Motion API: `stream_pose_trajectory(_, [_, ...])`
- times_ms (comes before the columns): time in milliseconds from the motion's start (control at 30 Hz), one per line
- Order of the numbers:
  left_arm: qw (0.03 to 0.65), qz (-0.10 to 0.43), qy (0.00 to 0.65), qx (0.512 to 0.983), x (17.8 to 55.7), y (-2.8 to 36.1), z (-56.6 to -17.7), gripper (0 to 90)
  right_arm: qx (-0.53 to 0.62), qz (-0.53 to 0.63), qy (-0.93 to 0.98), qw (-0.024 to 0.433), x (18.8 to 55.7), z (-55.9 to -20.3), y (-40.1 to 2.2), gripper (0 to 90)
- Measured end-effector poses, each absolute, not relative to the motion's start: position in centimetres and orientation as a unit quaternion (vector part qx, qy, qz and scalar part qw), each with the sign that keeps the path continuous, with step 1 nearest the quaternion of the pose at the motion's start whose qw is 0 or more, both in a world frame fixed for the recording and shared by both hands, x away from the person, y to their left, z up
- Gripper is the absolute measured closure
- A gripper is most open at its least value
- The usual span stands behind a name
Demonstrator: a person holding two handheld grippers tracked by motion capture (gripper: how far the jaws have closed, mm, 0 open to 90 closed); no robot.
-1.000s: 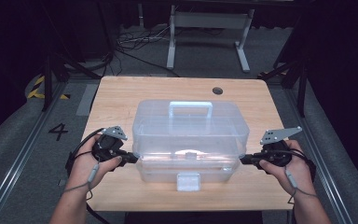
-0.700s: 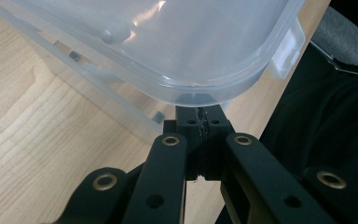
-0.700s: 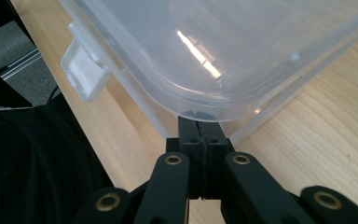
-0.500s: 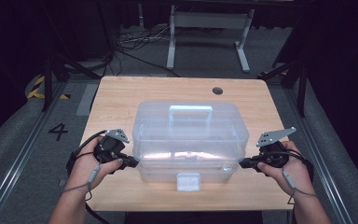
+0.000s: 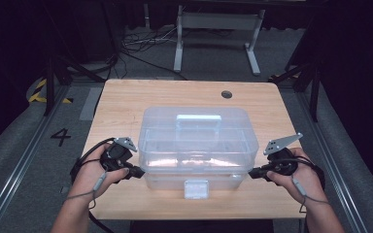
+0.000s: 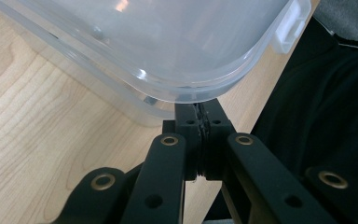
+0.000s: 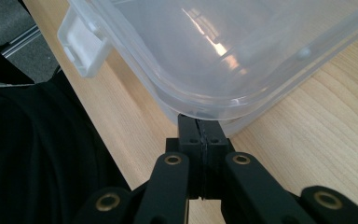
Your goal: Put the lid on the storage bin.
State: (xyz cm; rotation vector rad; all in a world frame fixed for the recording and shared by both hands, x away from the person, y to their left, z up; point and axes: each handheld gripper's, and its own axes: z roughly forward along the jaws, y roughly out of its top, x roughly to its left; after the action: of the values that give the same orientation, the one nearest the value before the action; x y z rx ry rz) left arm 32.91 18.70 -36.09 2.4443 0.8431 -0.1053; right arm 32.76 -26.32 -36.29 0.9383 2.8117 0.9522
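A big clear plastic box (image 5: 196,145) sits in the middle of the wooden tabletop (image 5: 126,99), right between the two grippers. Its lid (image 5: 194,128) is on top and has a handle (image 5: 198,118) in the middle. A white latch (image 5: 195,188) hangs at the front edge, on the side near the person.

The left gripper (image 5: 140,172) pokes at the box's front left corner. Its jaws are pressed tight together with nothing between them. In the left gripper view the closed tips (image 6: 199,109) sit just under the rim of the lid, touching it or almost touching it. The right gripper (image 5: 252,173) does the same at the front right corner. Its jaws are squeezed together too and hold nothing, and in the right gripper view the tips (image 7: 199,126) rest under the lid's edge.

I think the tips are put there, one on each side, so they can push the lid up evenly from both corners. Closed jaws make a thin, stiff point that fits under the rim. Whether the latch is fastened I cannot tell.

The box has no label or words that I can read. On the grey floor, off to the left gripper's outer side, there is a black number 4 (image 5: 60,137).
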Motion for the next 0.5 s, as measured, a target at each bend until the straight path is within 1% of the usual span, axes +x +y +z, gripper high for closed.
stream_pose_trajectory(500, [0.246,-0.055,0.31,0.917,32.9,18.36,-36.55,87.5,0.301,0.277,0.912,0.001,32.89,-36.94,-26.03,90.0])
